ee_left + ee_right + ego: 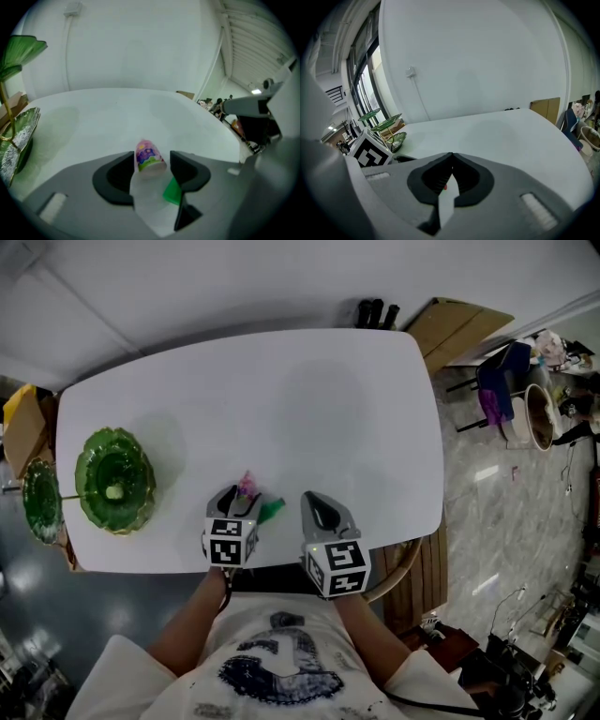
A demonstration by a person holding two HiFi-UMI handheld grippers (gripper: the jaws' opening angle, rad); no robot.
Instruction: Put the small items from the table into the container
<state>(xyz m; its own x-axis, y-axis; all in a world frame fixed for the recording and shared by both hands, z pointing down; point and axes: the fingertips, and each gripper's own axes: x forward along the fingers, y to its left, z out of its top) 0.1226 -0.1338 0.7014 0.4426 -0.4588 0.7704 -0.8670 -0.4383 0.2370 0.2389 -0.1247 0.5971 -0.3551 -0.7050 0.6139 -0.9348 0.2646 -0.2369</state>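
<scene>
A small pink cup-shaped item [149,157] with purple and green print lies on the white table [281,399], near its front edge. My left gripper [239,502] points down at it. Its jaws are open with the item between them, a narrow gap showing on each side. A green item [171,191] lies just beside the right jaw, also seen as a green item [272,510] from the head view. The green leaf-shaped dish [89,465] stands at the table's left end with a small pale item [113,491] in it. My right gripper [323,504] rests beside the left one, shut and empty.
A smaller green tier [40,501] hangs past the table's left edge. Black objects [375,313] and a cardboard box [467,329] lie beyond the far edge. A chair and clutter [525,399] stand on the floor to the right.
</scene>
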